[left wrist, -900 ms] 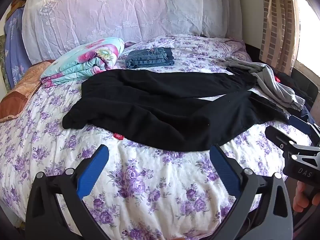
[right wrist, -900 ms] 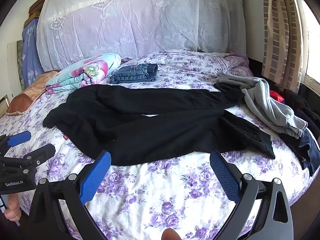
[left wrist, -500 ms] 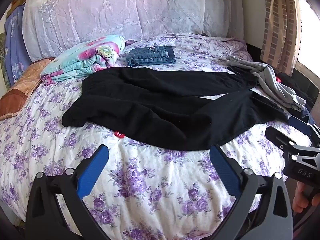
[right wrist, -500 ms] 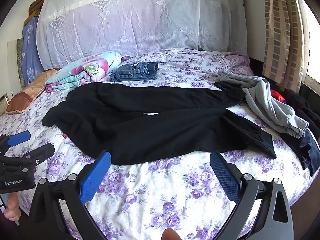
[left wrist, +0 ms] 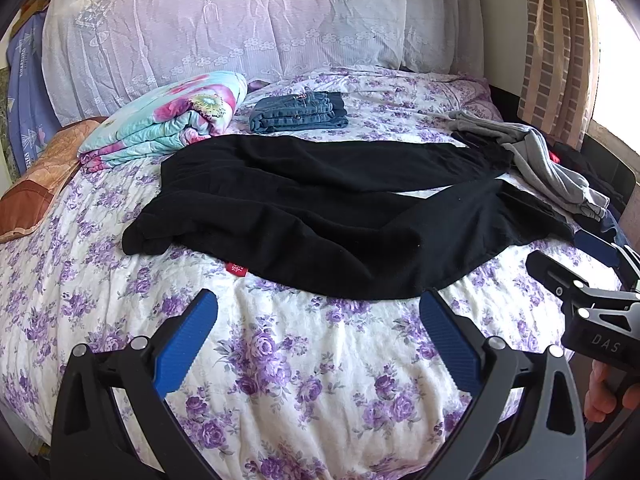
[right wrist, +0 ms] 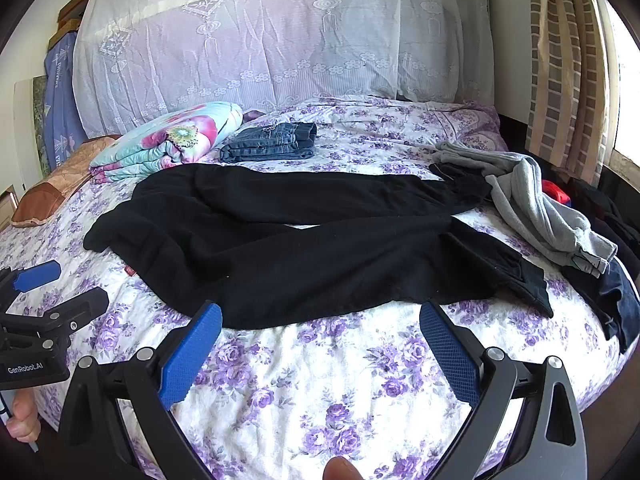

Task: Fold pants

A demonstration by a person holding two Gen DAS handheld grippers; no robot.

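Note:
Black pants (left wrist: 320,216) (right wrist: 304,248) lie spread across the flowered bed, waist at the left, both legs running right, a small red tag (left wrist: 237,268) at the near hem. My left gripper (left wrist: 318,312) hovers open above the sheet just short of the pants' near edge. My right gripper (right wrist: 320,320) is open too, with its blue pads (right wrist: 192,352) wide apart in front of the lower leg. Nothing sits between either pair of fingers. Each gripper shows at the other view's edge, the right gripper (left wrist: 592,296) and the left gripper (right wrist: 40,312).
Folded jeans (left wrist: 298,112) and a rolled floral quilt (left wrist: 168,120) rest behind the pants. A grey garment (right wrist: 540,204) and dark clothes (right wrist: 612,300) are piled at the right bed edge. A lace-covered headboard (right wrist: 280,40) stands behind; a curtain (right wrist: 568,60) hangs right.
Both views have crept slightly, with the pants sitting a little lower in the pictures. Neither gripper has opened or shut, and the pants lie as before.

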